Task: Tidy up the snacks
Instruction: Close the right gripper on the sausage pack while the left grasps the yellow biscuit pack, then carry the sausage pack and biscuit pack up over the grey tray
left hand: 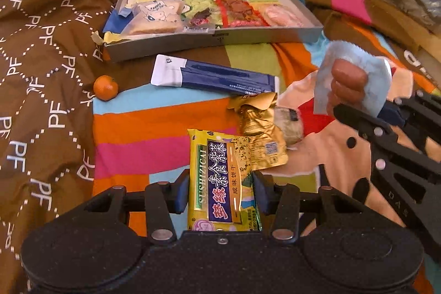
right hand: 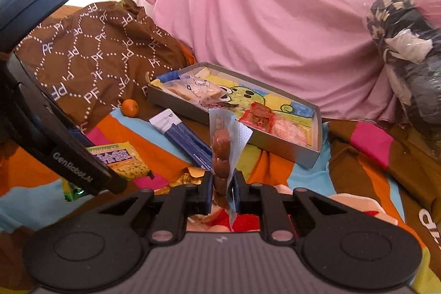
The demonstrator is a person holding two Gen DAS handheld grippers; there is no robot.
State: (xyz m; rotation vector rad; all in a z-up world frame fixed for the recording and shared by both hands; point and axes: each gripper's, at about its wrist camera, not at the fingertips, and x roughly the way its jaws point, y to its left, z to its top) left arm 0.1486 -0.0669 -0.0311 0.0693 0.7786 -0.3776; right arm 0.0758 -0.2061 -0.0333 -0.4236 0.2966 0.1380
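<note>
My left gripper (left hand: 222, 192) is low over the striped blanket, its blue pads against both long edges of a yellow cracker packet (left hand: 217, 178), also seen in the right wrist view (right hand: 121, 160). My right gripper (right hand: 222, 192) is shut on a clear-wrapped string of brown sausage balls (right hand: 222, 148), held upright above the blanket; in the left wrist view this sausage snack (left hand: 348, 81) hangs at the right. Behind lies a grey tray (left hand: 215, 40) (right hand: 176, 102) holding a bread packet (left hand: 157, 15), a red packet (left hand: 237, 10) and a pink one (left hand: 281, 15).
A long blue-and-white packet (left hand: 215, 76) (right hand: 187, 139), a gold foil snack (left hand: 259, 126) and a mandarin (left hand: 105, 87) (right hand: 130, 107) lie loose on the blanket. Brown lettered fabric (left hand: 41, 73) is heaped left, a pink sheet (right hand: 261, 18) behind, a plastic-wrapped bundle (right hand: 408, 46) right.
</note>
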